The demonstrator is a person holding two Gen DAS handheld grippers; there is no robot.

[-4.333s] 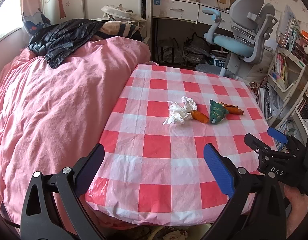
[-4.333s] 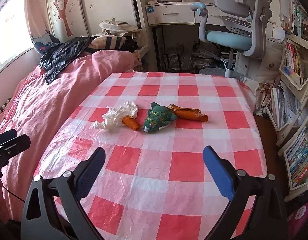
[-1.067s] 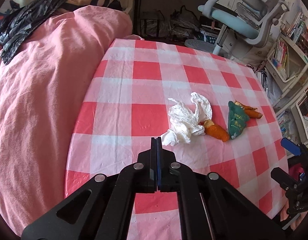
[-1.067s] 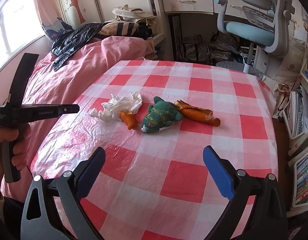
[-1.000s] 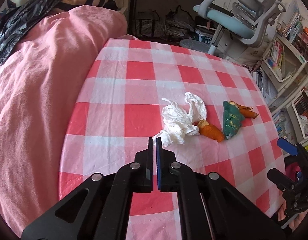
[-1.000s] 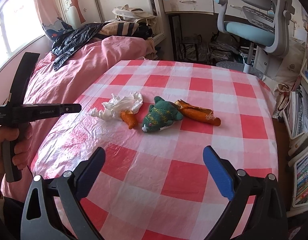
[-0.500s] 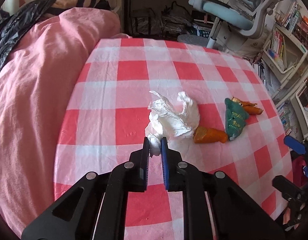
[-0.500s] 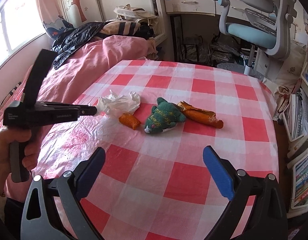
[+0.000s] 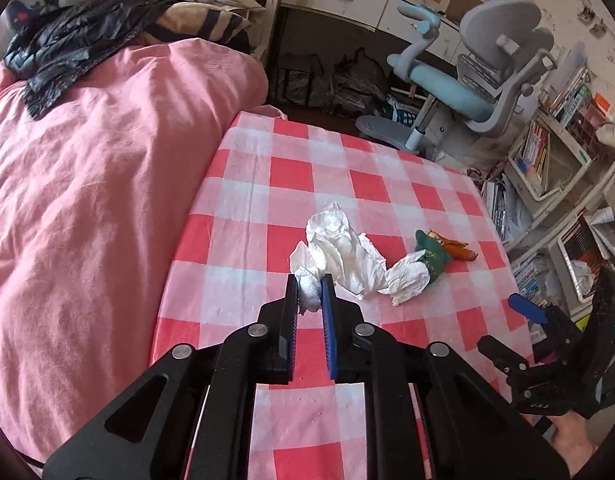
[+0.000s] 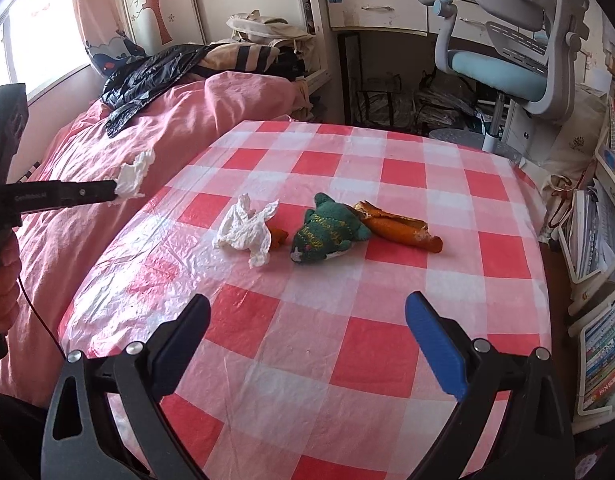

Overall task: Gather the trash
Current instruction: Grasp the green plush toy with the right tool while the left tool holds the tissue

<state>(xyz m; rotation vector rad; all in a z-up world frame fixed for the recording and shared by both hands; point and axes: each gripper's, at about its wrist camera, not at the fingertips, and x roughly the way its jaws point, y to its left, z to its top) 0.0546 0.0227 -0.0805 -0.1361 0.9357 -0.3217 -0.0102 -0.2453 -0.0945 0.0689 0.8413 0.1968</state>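
Left wrist view, left gripper [image 9: 309, 294] pinching tissue [image 9: 339, 254]

Bench [image 10: 387, 344] covered in red-and-white checked plastic cloth. Pink quilted bed [image 9: 87, 200] to its left, bearing a black jacket [image 9: 63, 46]. Grey-and-blue office chair [image 10: 519, 52] before a white desk [image 10: 371, 10]. Bookshelves [image 9: 547, 160] at right.
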